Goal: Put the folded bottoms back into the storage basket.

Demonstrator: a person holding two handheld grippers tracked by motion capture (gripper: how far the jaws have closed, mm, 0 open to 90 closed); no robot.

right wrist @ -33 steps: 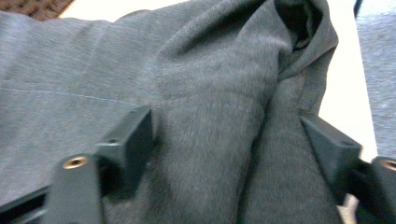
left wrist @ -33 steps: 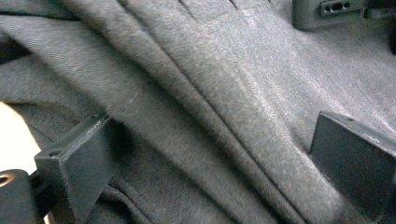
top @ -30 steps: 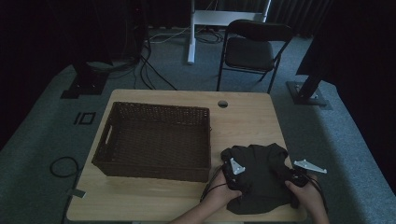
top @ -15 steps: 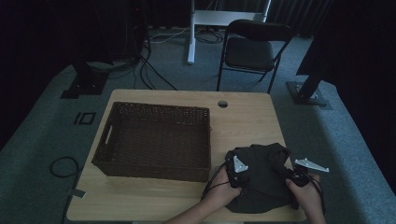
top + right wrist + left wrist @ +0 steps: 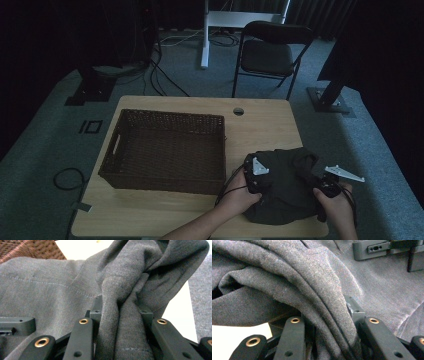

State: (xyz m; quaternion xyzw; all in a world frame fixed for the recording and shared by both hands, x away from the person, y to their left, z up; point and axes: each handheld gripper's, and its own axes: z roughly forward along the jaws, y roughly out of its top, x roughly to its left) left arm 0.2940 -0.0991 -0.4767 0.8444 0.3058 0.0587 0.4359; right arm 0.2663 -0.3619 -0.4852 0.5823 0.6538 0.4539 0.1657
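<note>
- The basket point(image 5: 165, 150) sits on the left half of the tabletop point(image 5: 260, 125), its near right corner just beside the cloth. If I swing the load across too low, I judge the hanging fabric catches that rim and drags the basket.
- My left gripper point(image 5: 255, 176) has its jaws clamped on a thick fold of the dark grey cloth point(image 5: 287, 187), as the left gripper view shows point(image 5: 327, 322). Several layers are bunched there, so I think the outer ones can slide free under the weight.
- The cloth lies in a heap at the near right corner of the tabletop, held at both sides. Uneven lifting would likely let the middle sag and snag.
- My right gripper point(image 5: 327, 186) pinches a twisted rope of fabric point(image 5: 120, 322), jaws tight on it. That grip sits near the tabletop's edge; a slip there probably drops the cloth to the floor point(image 5: 380, 165).
</note>
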